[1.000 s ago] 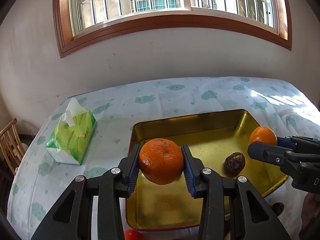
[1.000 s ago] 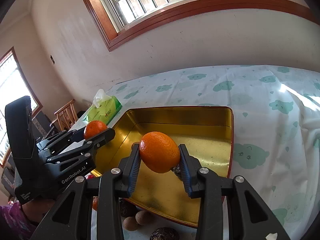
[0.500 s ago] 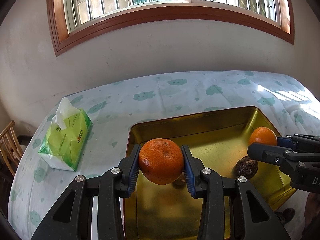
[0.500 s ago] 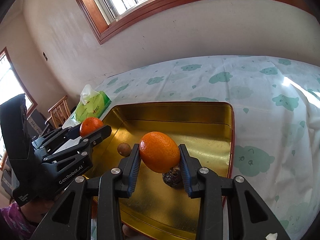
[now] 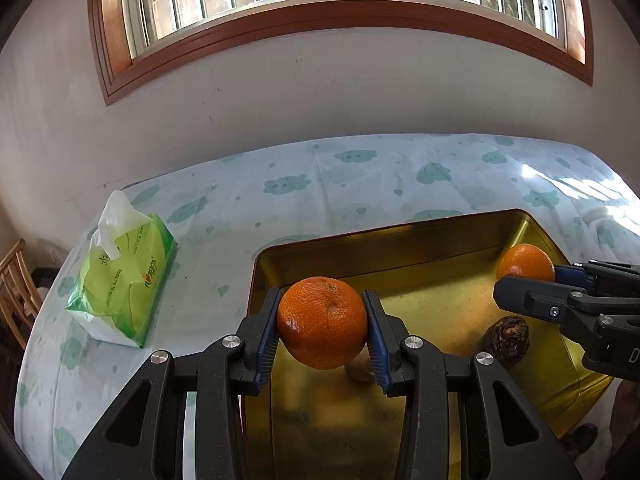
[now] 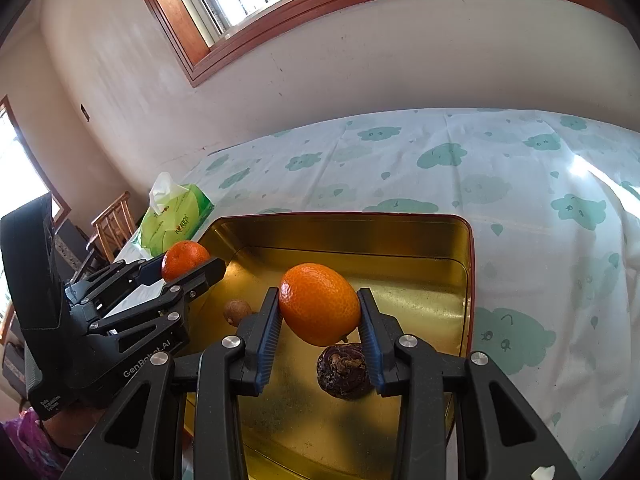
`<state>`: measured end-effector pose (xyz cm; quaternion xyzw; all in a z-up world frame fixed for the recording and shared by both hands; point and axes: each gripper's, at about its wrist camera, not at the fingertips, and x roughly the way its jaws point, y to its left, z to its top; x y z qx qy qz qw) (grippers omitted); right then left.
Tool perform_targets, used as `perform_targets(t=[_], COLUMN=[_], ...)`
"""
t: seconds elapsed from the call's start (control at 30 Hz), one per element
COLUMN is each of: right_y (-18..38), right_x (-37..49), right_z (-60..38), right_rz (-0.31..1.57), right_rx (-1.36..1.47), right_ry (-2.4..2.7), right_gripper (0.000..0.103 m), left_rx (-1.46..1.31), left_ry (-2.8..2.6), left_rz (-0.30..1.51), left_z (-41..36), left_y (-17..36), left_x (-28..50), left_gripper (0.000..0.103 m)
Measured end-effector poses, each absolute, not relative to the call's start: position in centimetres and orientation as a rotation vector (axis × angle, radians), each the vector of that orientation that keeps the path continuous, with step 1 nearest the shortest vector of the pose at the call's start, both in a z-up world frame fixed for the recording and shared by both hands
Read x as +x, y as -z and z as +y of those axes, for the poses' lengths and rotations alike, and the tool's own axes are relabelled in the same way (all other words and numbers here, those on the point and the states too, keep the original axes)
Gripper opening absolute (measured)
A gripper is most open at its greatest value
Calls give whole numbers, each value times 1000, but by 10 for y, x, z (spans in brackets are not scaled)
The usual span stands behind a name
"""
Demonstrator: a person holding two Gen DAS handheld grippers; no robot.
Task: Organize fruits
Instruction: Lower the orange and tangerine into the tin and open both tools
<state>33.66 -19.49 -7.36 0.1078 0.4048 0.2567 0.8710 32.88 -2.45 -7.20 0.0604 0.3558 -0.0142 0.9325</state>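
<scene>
My left gripper [image 5: 322,328] is shut on an orange [image 5: 322,322] and holds it above the left part of a gold metal tray [image 5: 400,240]. My right gripper [image 6: 319,324] is shut on a second orange [image 6: 319,304] above the same tray [image 6: 400,236]. A dark wrinkled fruit [image 6: 343,370] and a small brown round fruit [image 6: 236,312] lie on the tray floor. In the left wrist view the right gripper [image 5: 560,284] shows at the right with its orange [image 5: 525,262]. In the right wrist view the left gripper [image 6: 188,266] shows at the left.
A green tissue pack [image 5: 120,284] lies on the cloud-print tablecloth [image 5: 360,184] left of the tray. A wooden chair [image 5: 16,280] stands beyond the table's left edge. A wall with a window rises behind the table.
Both grippers have moved forward over the tray with their oranges still held. The dark fruit and the small brown fruit now show closer below them.
</scene>
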Motion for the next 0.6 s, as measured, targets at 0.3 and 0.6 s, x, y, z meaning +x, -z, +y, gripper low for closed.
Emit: perform_targets(t=[0.3, 0.6], right_y=[75, 75], right_x=[343, 348], right_z=[-191, -188], right_rz=[848, 849], right_rx=[222, 220], right_ry=[-535, -533], right_gripper=[35, 35], left_rx=[131, 142], left_ry=[31, 31], left_rz=[741, 756], left_z=[-27, -30], left_y=[73, 75], left_x=[336, 342], left_gripper=[41, 41])
